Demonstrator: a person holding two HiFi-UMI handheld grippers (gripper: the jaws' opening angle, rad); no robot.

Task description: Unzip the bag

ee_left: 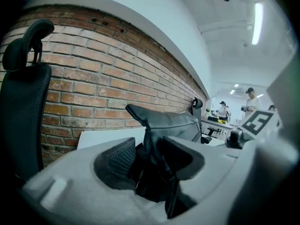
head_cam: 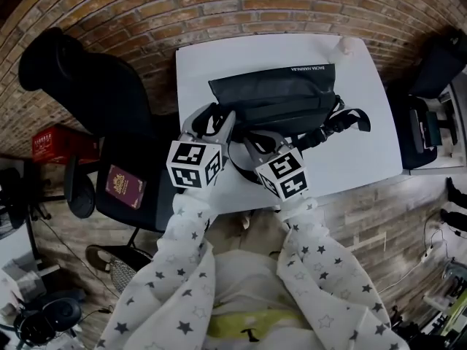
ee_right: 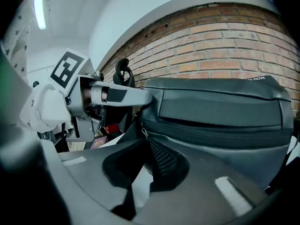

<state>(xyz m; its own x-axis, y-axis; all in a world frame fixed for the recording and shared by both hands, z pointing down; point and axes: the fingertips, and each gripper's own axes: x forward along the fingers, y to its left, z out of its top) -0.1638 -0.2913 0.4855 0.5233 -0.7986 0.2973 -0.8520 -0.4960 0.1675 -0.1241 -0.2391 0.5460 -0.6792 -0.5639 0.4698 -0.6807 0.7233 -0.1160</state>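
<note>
Two grippers work at the left end of a black bag point(head_cam: 273, 97) on the white worktop point(head_cam: 365, 122).
The bag lies across the far middle of the worktop, below a brick wall point(head_cam: 241, 6), with its strap point(head_cam: 344, 119) trailing to the right. The left gripper point(head_cam: 210, 121) has its fingers point(ee_left: 117, 161) clamped on a bunched fold at the bag's left end. Just beside it on the right, the right gripper point(head_cam: 261, 138) has its fingers point(ee_right: 163, 159) pressed almost together, pinching the small metal zipper pull point(ee_right: 142, 133).
</note>
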